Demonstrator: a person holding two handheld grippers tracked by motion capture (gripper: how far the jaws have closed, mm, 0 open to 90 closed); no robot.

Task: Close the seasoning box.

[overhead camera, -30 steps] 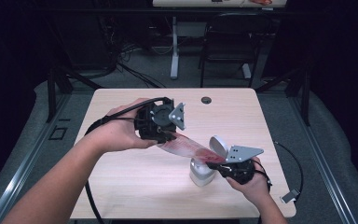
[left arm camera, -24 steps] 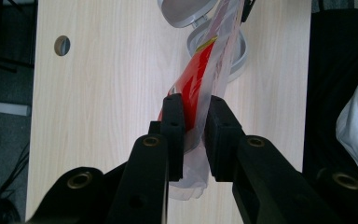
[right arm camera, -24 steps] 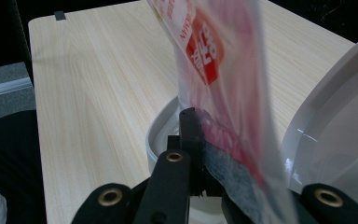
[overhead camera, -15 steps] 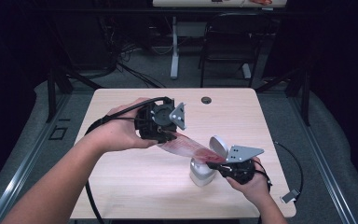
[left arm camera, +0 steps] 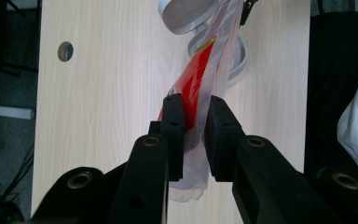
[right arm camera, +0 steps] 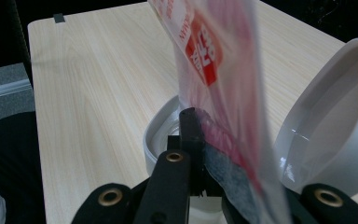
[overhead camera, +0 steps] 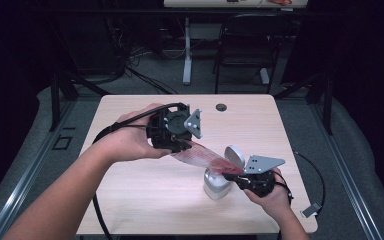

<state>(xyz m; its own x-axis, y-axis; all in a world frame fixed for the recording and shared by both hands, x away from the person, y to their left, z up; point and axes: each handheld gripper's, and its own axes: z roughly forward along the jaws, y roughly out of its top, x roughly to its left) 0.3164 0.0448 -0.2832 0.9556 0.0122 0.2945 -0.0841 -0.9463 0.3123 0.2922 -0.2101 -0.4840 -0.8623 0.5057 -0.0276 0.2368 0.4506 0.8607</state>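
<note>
With the small white bin (overhead camera: 216, 184) standing near the table's front edge as the landmark, the left gripper (overhead camera: 179, 145) is up and to the left of it, held above the table (overhead camera: 130, 200), its jaws pinching one end of a clear plastic wrapper with red print (overhead camera: 200, 155); the left gripper view shows the film squeezed between the two black pads (left arm camera: 173, 126). From there the wrapper stretches down and right to the bin's mouth, taut between the two tools. Right of the bin, almost touching it, the right gripper (overhead camera: 240, 177) has its jaws pressed together on the wrapper's other end, just over the open rim (right arm camera: 161, 126). The bin's lid (right arm camera: 335, 135) is swung up and back on the bin's far side, so the opening is free. Judging from this, the lid step is done and the wrapper has been brought to the mouth, but none of it is inside yet; pushing it down, letting go with both tools and closing the lid remain. What the bin holds cannot be told; its inside is hidden behind the film and jaw. A small round hole (overhead camera: 221, 107) sits in the tabletop well beyond the bin.
</note>
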